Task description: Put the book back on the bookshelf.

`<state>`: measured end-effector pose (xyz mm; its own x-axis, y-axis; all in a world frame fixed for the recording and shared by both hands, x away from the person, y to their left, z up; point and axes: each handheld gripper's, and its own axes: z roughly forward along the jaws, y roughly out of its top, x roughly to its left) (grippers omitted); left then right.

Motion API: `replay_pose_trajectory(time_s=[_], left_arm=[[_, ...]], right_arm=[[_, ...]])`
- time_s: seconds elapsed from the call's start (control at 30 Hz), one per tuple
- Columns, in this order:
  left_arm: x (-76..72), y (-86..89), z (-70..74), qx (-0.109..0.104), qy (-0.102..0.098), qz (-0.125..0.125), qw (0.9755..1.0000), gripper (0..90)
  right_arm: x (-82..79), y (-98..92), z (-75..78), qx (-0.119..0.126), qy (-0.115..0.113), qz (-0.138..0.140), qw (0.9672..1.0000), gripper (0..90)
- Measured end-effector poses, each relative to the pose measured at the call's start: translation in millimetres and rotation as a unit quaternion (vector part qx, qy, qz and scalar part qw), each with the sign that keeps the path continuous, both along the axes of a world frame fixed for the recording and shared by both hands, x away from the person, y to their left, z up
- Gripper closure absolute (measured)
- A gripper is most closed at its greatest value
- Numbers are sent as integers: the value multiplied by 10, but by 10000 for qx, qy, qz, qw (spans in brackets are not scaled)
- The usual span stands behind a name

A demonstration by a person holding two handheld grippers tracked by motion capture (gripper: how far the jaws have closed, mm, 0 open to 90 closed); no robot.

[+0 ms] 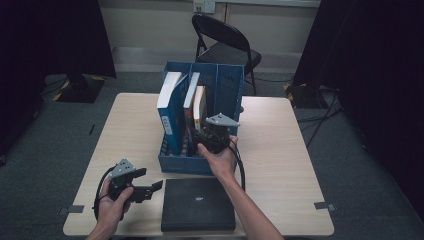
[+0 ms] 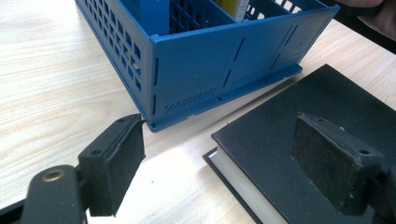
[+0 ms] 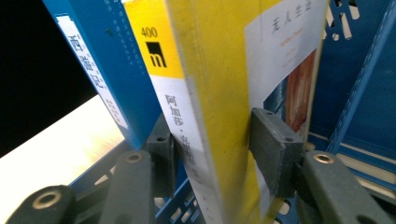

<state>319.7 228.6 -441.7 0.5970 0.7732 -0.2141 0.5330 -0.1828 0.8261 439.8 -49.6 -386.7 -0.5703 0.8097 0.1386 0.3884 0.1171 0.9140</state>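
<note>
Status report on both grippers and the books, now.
Right gripper clamped on yellow book in blue rack. Left gripper open over black book. Nothing in the way.

A yellow paperback [image 3: 210,116] is stood upright in the blue file rack [image 1: 200,162], its white spine label printed with black Chinese characters and its front cover carrying a white panel with a rust-coloured picture. It is leaned slightly, just beside a taller blue book [image 3: 107,65]. It is pressed on both faces by the right claw [image 3: 215,144].

L claw [image 1: 150,190] open, low; R claw [image 3: 212,149] clamped, arm outstretched.
</note>
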Motion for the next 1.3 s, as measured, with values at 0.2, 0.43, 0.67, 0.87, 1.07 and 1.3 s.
replay_pose_trajectory(time_s=[0.2, 0.43, 0.67, 0.87, 1.07, 1.3], left_arm=[[1, 2, 2, -15, -1, 12, 10000, 173], [2, -20, 3, 27, -1, -25, 10000, 173], [5, -19, -2, 47, 0, -32, 10000, 173], [-5, -12, 2, 28, -1, -17, 10000, 173], [-4, -6, 4, 24, -9, -5, 10000, 173], [1, -4, 1, 33, 5, 7, 10000, 173]], right_arm=[[-89, -95, -41, -10, 100, 443, 9990, 482], [-131, -190, -194, -197, 297, 538, 9979, 602], [-35, -177, -276, -292, 425, 572, 9970, 645], [55, -126, -256, -439, 387, 549, 9968, 653], [130, -114, -240, -456, 453, 465, 9968, 662], [90, -83, -160, -508, 460, 439, 9967, 699]])
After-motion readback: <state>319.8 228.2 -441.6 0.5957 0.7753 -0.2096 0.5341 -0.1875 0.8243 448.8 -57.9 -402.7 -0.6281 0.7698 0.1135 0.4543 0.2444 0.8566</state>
